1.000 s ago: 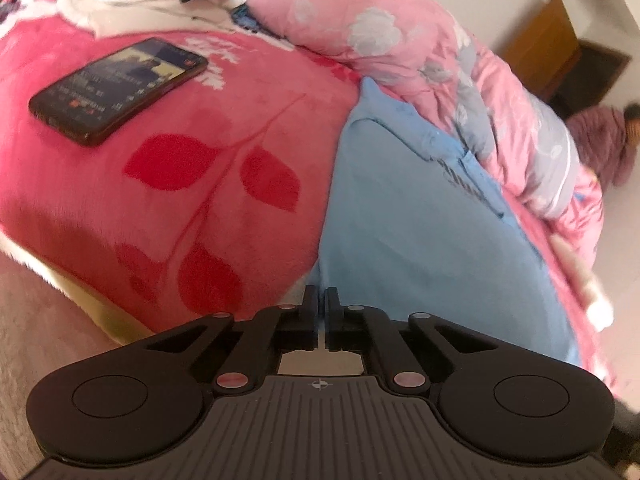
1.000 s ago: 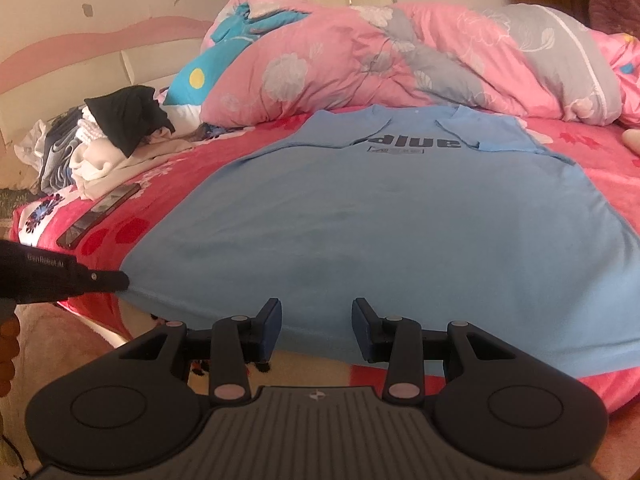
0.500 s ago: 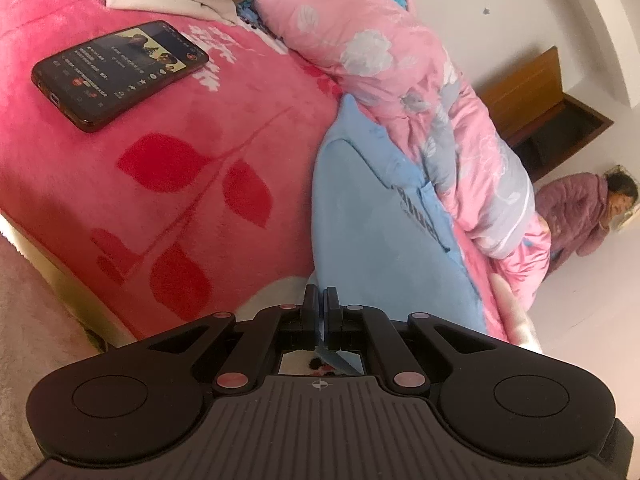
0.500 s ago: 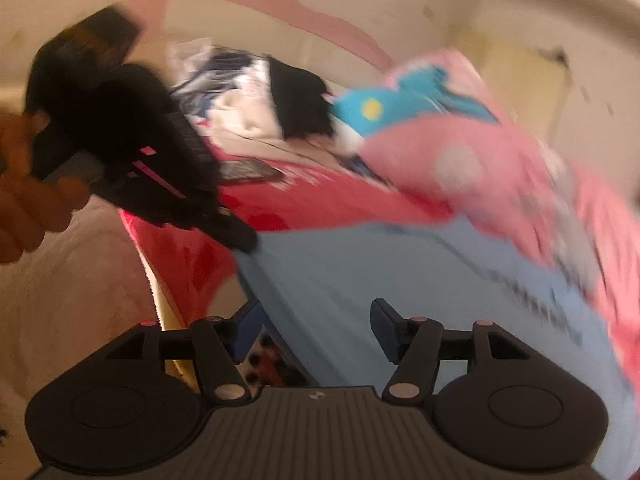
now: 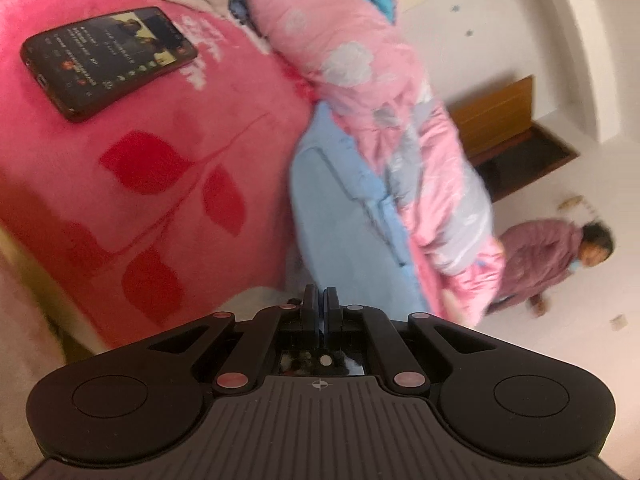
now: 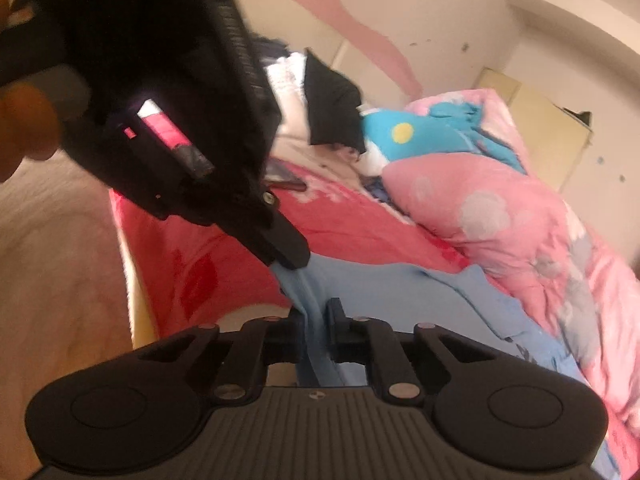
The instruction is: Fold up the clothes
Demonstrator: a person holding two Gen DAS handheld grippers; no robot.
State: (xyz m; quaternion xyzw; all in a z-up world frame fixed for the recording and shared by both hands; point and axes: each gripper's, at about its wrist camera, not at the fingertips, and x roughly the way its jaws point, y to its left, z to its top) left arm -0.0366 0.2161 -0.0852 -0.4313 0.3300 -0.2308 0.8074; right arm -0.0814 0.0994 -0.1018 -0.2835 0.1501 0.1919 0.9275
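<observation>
Pink bed (image 5: 168, 168) underneath; our left gripper (image 5: 320, 300) clamps the blue shirt (image 6: 400, 292), whose edge hangs between our right gripper (image 6: 316, 312) jaws, slightly apart, at six o'clock.

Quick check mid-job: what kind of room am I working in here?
Most likely a home bedroom. The blue shirt lies on a bed with a pink leaf-print blanket, a bunched floral quilt sits behind it, and loose clothes are heaped near the pink-trimmed headboard.
</observation>
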